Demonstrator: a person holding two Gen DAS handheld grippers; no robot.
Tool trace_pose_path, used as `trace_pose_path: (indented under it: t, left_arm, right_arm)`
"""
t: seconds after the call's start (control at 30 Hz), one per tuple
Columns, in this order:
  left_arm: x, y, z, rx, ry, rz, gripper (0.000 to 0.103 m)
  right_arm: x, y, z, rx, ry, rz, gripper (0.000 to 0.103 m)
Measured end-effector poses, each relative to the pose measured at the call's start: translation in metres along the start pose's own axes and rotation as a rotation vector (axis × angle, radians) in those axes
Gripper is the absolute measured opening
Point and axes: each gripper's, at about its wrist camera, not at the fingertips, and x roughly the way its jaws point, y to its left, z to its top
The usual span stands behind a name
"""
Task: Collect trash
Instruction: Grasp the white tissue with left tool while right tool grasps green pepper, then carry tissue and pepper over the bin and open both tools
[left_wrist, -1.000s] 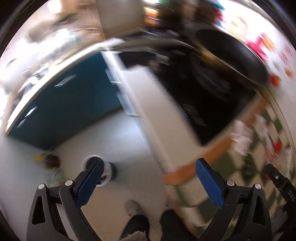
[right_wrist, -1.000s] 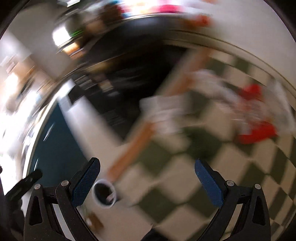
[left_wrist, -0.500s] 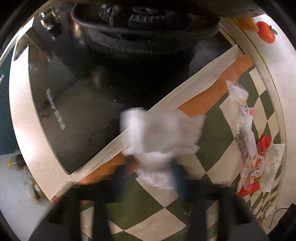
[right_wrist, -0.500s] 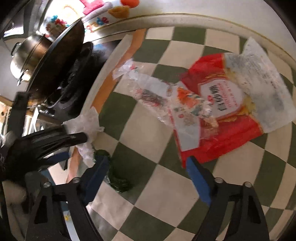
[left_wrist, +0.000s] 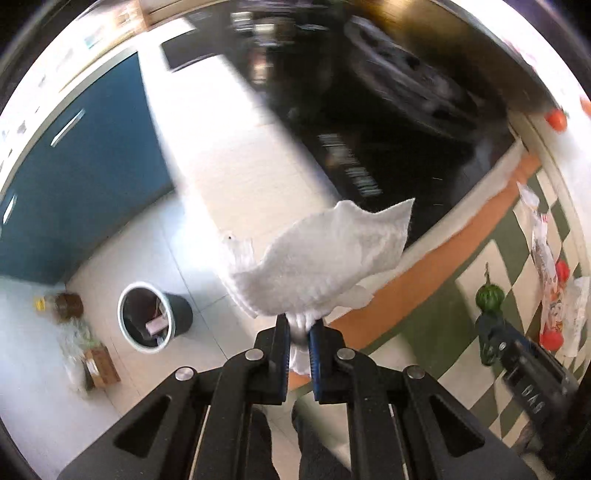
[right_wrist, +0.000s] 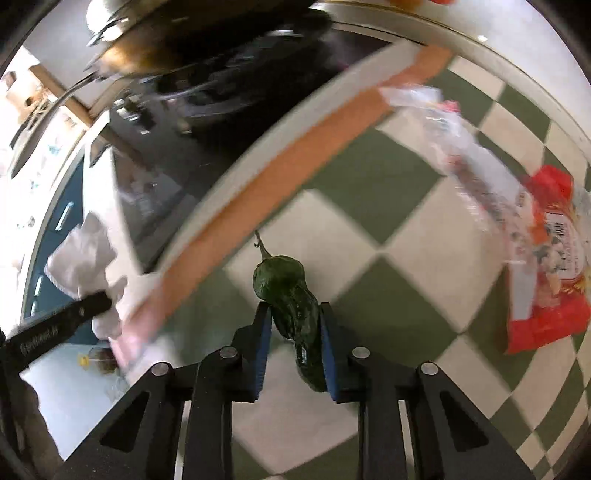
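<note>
Both tools have just been closing and each has something now: the left tool (left_wrist: 299, 328) is pinched tight on a crumpled white tissue (left_wrist: 325, 258) lifted clear of the counter (right_wrist: 369, 280), and the right tool (right_wrist: 295, 332) is clamped on a wilted green pepper (right_wrist: 291, 306) over the checkered cloth. So I'd say the grab step is pretty much done, and next up is carrying both over to the trash bin (left_wrist: 147, 317) down on the floor, well apart from the counter, then letting go right above the opening. Two wrappers (right_wrist: 517, 236) are left on the cloth for another trip.
</note>
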Motion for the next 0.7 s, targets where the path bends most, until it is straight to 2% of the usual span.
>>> trace_pose_path:
  t: [0.07,0.17,0.23,0.27,0.33,0.37,0.43,0.53,0.7]
  left_arm:
    - [-0.008,0.036,-0.016,-0.065,-0.014,-0.007,0.006]
    - [-0.011,0.117,-0.033,-0.185,-0.021,-0.001,0.006]
    - [-0.002,0.173,-0.049,-0.267,-0.013,0.023,0.006]
    - [0.004,0.199,-0.056,-0.307,-0.004,0.035,0.006]
    - [0.023,0.262,-0.074,-0.403,0.024,0.067,0.006]
    - [0.039,0.297,-0.083,-0.454,0.043,0.080,0.006]
    - [0.072,0.337,-0.096,-0.516,0.077,0.106,0.006]
    - [0.136,0.399,-0.112,-0.592,0.128,0.143,0.006]
    - [0.256,0.486,-0.134,-0.663,0.214,0.132,0.006]
  right_arm:
    - [-0.005,0.039,-0.007,-0.061,-0.018,0.035,0.024]
    - [-0.002,0.112,-0.023,-0.162,-0.001,0.126,0.024]
    - [0.012,0.164,-0.039,-0.232,0.029,0.178,0.024]
    - [0.027,0.198,-0.051,-0.274,0.061,0.210,0.024]
    - [0.056,0.241,-0.069,-0.325,0.110,0.240,0.024]
    - [0.084,0.272,-0.083,-0.364,0.146,0.250,0.024]
    - [0.126,0.308,-0.101,-0.411,0.183,0.250,0.023]
    - [0.211,0.361,-0.136,-0.474,0.261,0.231,0.023]
    - [0.354,0.426,-0.196,-0.548,0.363,0.197,0.023]
